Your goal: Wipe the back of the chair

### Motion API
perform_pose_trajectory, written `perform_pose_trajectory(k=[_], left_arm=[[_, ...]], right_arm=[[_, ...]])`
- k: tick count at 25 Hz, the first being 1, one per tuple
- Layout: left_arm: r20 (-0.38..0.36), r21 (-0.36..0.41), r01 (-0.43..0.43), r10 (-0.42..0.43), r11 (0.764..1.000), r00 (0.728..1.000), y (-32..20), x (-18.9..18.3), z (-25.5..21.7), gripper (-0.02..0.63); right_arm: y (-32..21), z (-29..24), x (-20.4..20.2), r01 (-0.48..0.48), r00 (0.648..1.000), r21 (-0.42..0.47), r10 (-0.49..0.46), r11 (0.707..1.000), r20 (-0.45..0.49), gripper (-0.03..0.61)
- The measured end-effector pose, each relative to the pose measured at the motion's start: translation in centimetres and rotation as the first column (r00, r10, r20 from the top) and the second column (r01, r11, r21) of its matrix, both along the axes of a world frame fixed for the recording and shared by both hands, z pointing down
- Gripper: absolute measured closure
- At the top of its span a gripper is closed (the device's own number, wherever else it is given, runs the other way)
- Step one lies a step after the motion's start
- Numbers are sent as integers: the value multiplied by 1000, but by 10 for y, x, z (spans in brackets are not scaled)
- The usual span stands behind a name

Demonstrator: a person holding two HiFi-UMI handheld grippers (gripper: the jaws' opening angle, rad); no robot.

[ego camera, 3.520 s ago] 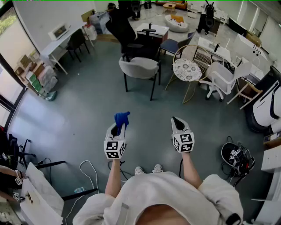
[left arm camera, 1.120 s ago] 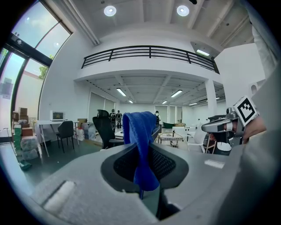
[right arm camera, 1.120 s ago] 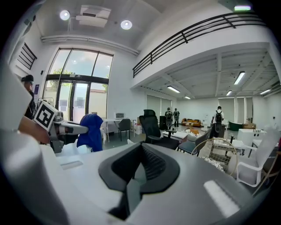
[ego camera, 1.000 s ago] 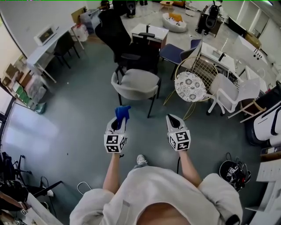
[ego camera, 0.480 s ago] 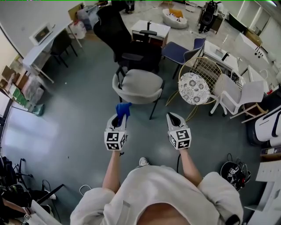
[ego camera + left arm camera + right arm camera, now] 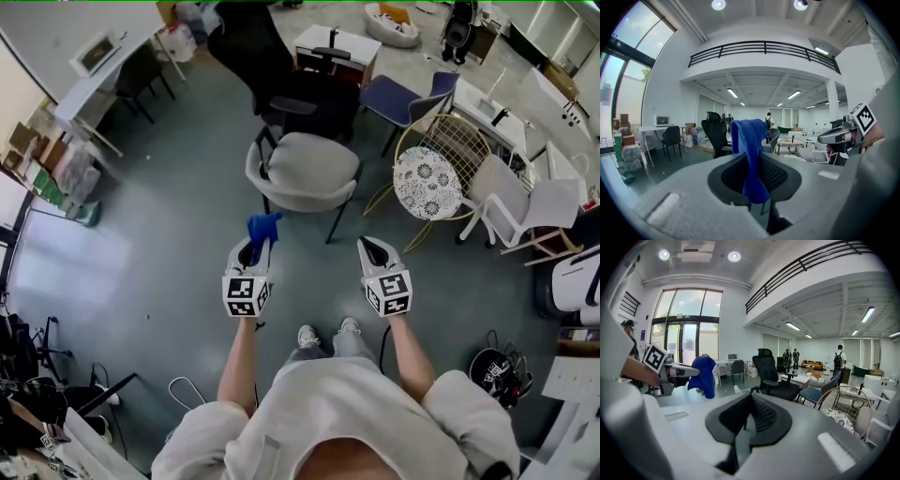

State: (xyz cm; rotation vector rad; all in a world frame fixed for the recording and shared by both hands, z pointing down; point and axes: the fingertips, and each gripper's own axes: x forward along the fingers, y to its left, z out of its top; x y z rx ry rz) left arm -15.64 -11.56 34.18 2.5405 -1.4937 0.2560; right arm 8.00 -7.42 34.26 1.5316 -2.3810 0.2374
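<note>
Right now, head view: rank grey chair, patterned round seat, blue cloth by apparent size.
1. grey chair
2. patterned round seat
3. blue cloth, smallest despite being nearest the camera

1. The person wears a loose, pale grey top [image 6: 328, 422] with wide sleeves, grey trousers [image 6: 330, 348] and white trainers [image 6: 307, 336].
2. The left tongs [image 6: 254, 246] have a pale grey moulded shell, a black ribbed lining inside the jaws, and a cube [image 6: 246, 295] of black-and-white square markers at the back.
3. The right tongs [image 6: 368, 246] are built the same, with their own marker cube [image 6: 389, 293].
4. Each shell carries a small white rectangular patch [image 6: 663, 211] on its flat upper face.
</note>
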Motion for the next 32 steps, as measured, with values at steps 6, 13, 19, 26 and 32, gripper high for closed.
perform_pose_trajectory(k=[6,13,19,26,32], left_arm=[[27,-10,80,-80,997,996,-4,6,4,555],[62,-6,154,-153,988,986,-2,32,7,555],[68,-20,206,-204,978,977,6,44,26,555],[69,-44,228,-225,973,972,7,38,56,555],[48,-25,206,-205,978,978,-16,31,75,555]], right_arm=[[-25,-4,20,43,998,22,-44,999,38,578],[-53,-3,58,94,993,41,-96,995,66,578],[-64,15,71,160,985,46,-163,986,60,578],[-58,37,64,182,980,26,-183,983,82,578],[-56,66,53,164,985,11,-164,986,55,578]])
